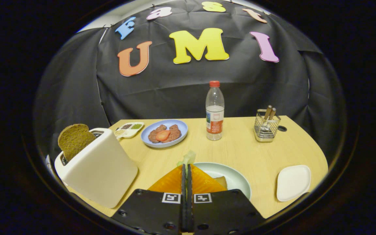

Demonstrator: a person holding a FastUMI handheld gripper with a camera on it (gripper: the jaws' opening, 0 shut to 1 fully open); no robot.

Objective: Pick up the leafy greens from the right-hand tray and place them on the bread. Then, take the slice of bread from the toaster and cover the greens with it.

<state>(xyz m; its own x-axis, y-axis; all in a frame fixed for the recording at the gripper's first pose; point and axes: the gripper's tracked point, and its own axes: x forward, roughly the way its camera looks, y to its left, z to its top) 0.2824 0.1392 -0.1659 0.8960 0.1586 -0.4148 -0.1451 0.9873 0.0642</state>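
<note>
Tongs (187, 169): fingers pressed together with almost no gap, a pale green leaf pinched at their tips
Leafy greens (189, 158): held in the tongs, sticking up past the fingertips, lifted above the counter
Pale green plate (237, 179): directly under and just right of the fingers, with a slice of bread (221, 181) partly hidden behind them
Key relation: the greens hang over the near edge of that plate, the bread just below and slightly right of the tips; judged from this, the drop needs a small shift right and down, not a reach
Toaster (101, 166): on the counter to the left of the tongs, close by
Toaster bread (73, 139): brown slice standing up out of the slot, tilted left, not yet taken
White tray (293, 182): right of the plate, nothing seen on it
Blue plate (165, 133): beyond the fingers, holding brown patties and a red slice
Water bottle (214, 111): upright, further back on the counter (246, 153)
Stage, as a judgement: greens picked, placing not yet done
</note>
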